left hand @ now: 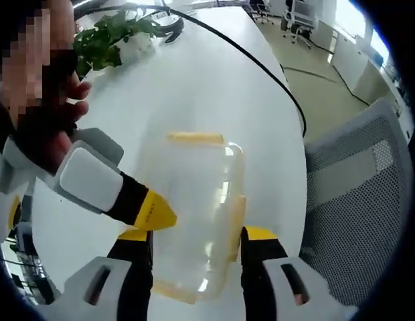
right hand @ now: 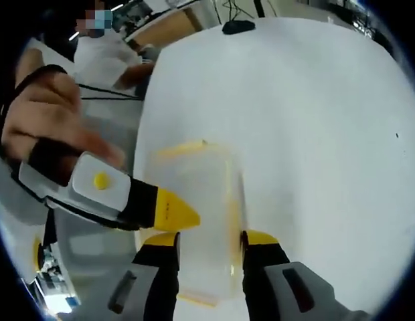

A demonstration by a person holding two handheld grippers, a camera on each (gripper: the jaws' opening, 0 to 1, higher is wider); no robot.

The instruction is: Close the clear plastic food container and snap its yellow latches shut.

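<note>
In the left gripper view the left gripper (left hand: 197, 244) has its two yellow-tipped black jaws spread wide, one on each side of the clear plastic food container (left hand: 194, 214); whether they press its walls cannot be told. The container stands on the white worktop (left hand: 214, 87) close to the edge beside a grey mesh chair (left hand: 358, 200), lid on, with pale yellow latches (left hand: 195, 138) along its far and side edges. From the left of that view another gripper comes in, its yellow tip (left hand: 157, 214) touching the container's near-left side, held by a gloved hand (left hand: 43, 114).

In the right gripper view the right gripper (right hand: 211, 244) also straddles the container (right hand: 201, 221) with jaws parted wide, contact unclear. The other gripper's yellow tip (right hand: 174, 210) sits against the container's left wall, carried by a hand (right hand: 47, 127) in a fingerless black glove.

The worktop is long, white and glossy. At its far end in the left gripper view lie a leafy green plant (left hand: 110, 37) and a black cable (left hand: 261, 67) that runs along the edge. Beyond is pale office floor with chairs (left hand: 298, 20) near bright windows. In the right gripper view a dark object (right hand: 237, 27) rests at the worktop's far edge, and a person in a white top (right hand: 110, 57) sits beyond the corner.
</note>
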